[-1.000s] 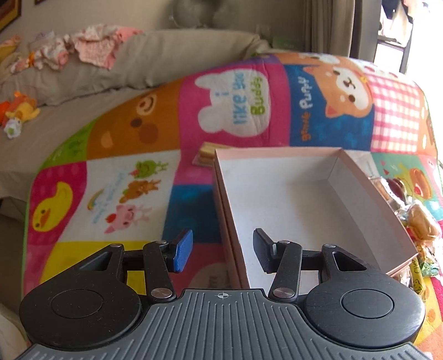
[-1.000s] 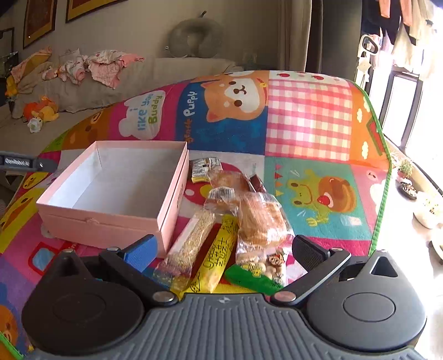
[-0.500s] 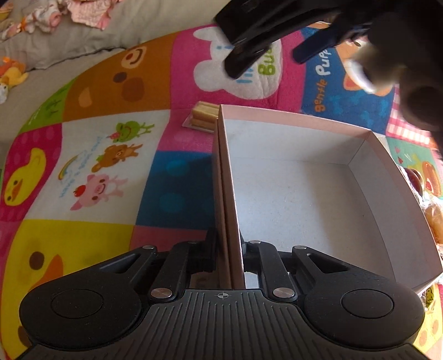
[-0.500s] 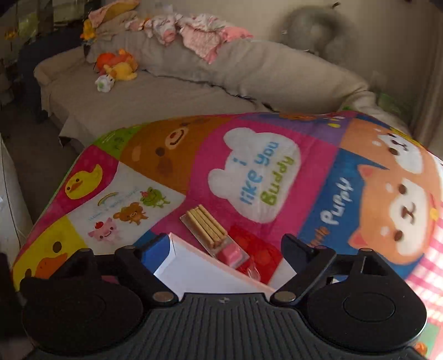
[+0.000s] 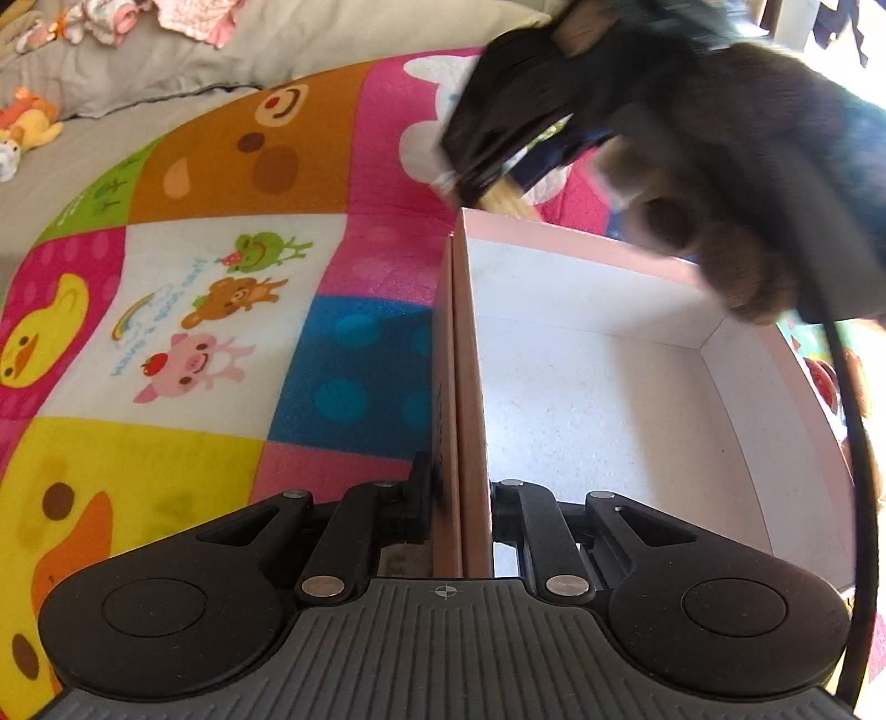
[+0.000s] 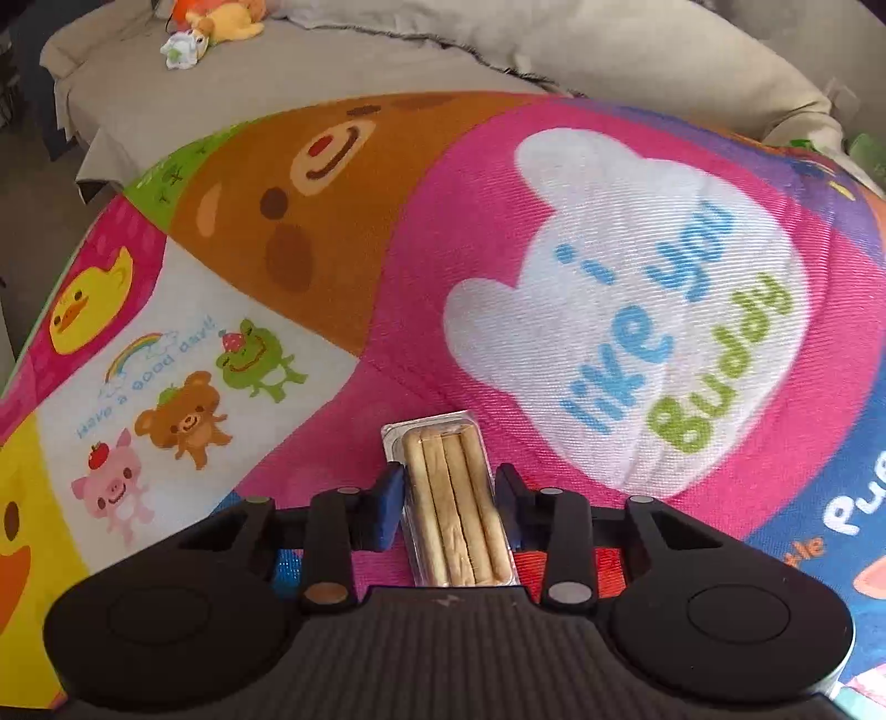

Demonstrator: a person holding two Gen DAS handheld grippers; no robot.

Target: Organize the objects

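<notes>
My left gripper is shut on the left wall of the open pink box, whose white inside shows nothing in it. My right gripper has its fingers closed around a clear packet of biscuit sticks lying on the play mat, beyond the box's far left corner. In the left wrist view the right gripper appears blurred above that corner, with a tan tip of the packet showing under it.
The colourful cartoon play mat covers the surface. A grey sofa with cushions, baby clothes and plush toys lies behind. A black cable hangs at the right in the left wrist view.
My right gripper swung left from the snack pile, dropped past the box's far corner and closed around the biscuit stick packet. My left gripper closed on the box wall and stays there.
</notes>
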